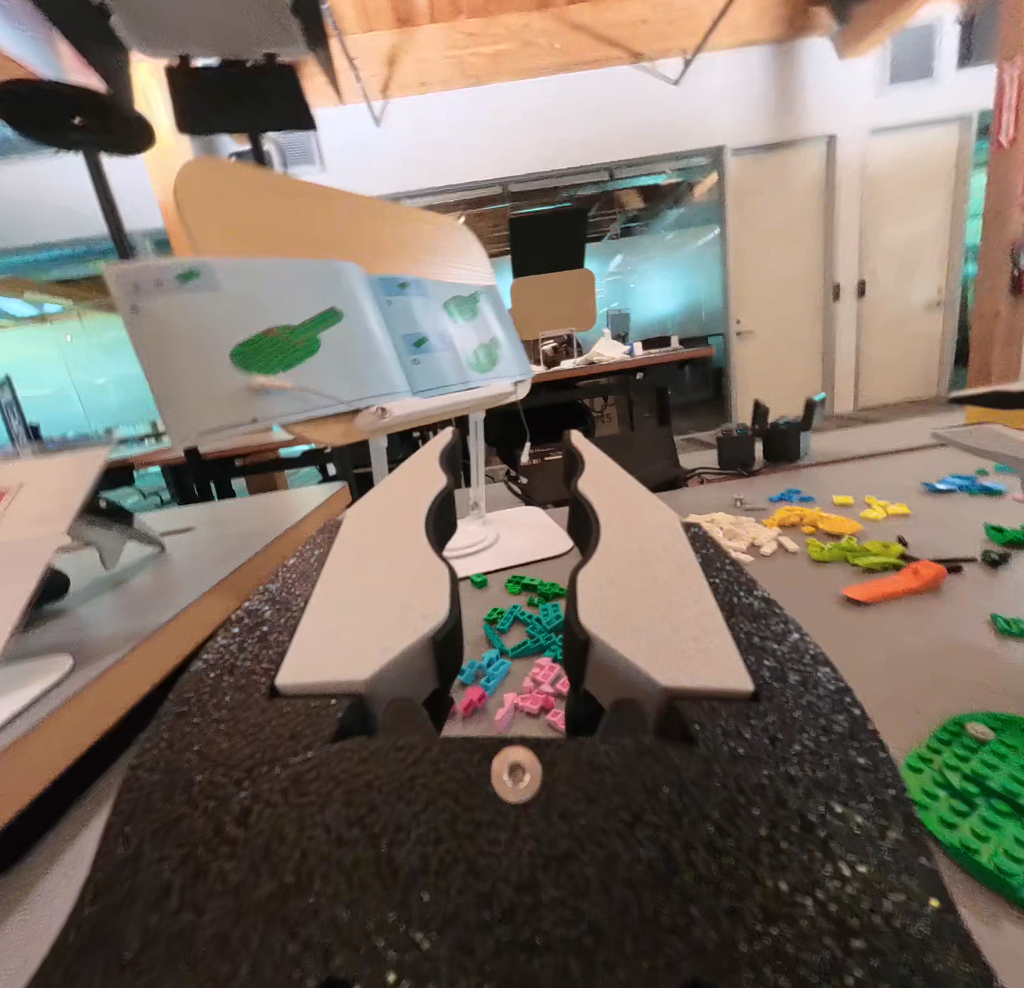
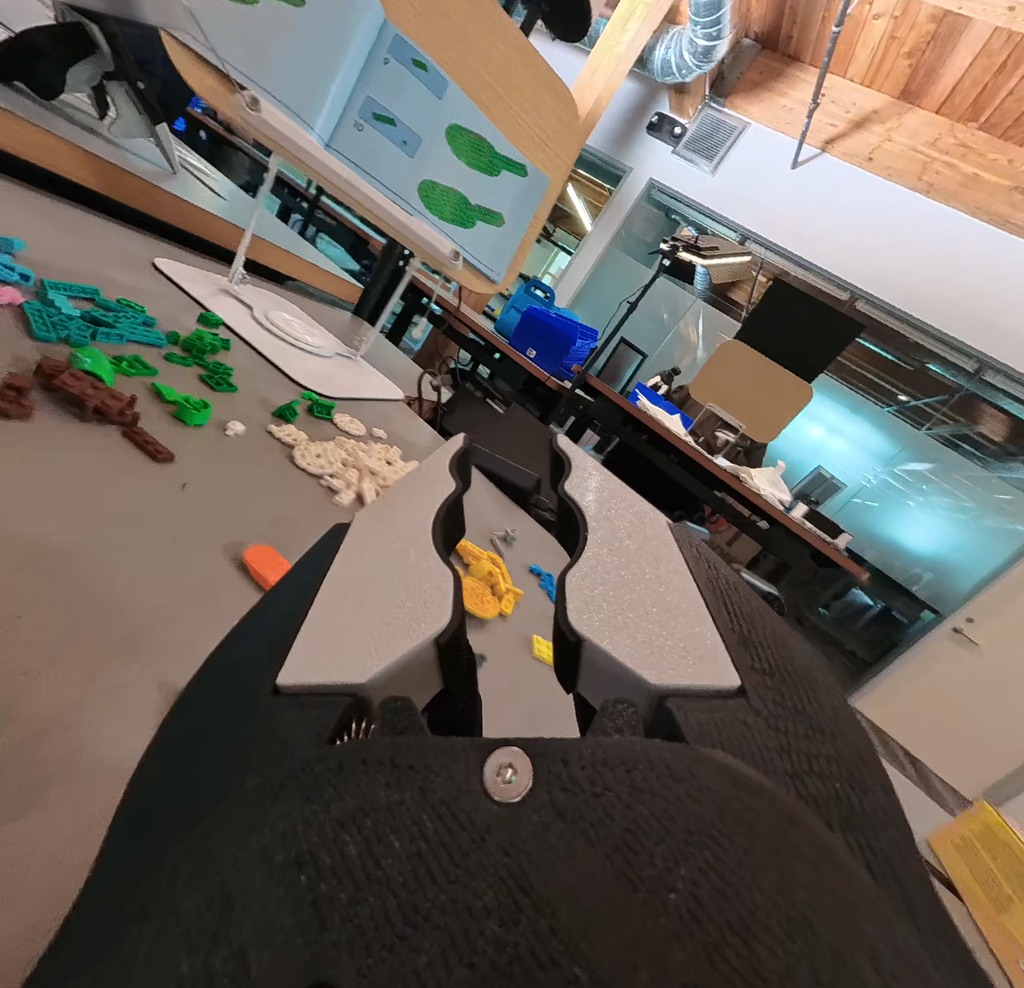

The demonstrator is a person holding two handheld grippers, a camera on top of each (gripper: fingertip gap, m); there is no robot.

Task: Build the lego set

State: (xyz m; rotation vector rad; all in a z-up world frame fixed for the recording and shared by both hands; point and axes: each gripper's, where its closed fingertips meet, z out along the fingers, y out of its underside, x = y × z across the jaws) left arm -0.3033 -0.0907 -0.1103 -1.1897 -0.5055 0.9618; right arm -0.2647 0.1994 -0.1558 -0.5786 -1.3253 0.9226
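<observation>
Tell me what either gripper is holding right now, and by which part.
Nothing is held. The left gripper and right gripper both stand open above the table, with only loose bricks visible beyond their fingers.

1. An open-plan office or lab workspace is shown: exposed timber ceiling beams (image 1: 498, 36), a silver ventilation duct (image 2: 687, 36) and a wall vent (image 2: 709, 136) are seen overhead.
2. Glass-walled rooms (image 2: 914, 518) and pale doors (image 1: 909, 258) are seen behind long desks (image 2: 720, 463) laden with blue bins (image 2: 554, 335).
3. A grey worktable (image 2: 111, 573) is covered with toy bricks sorted by colour, such as yellow pieces (image 2: 487, 584).
4. An open instruction booklet (image 1: 310, 330) is propped on a wooden stand (image 2: 487, 64).
</observation>
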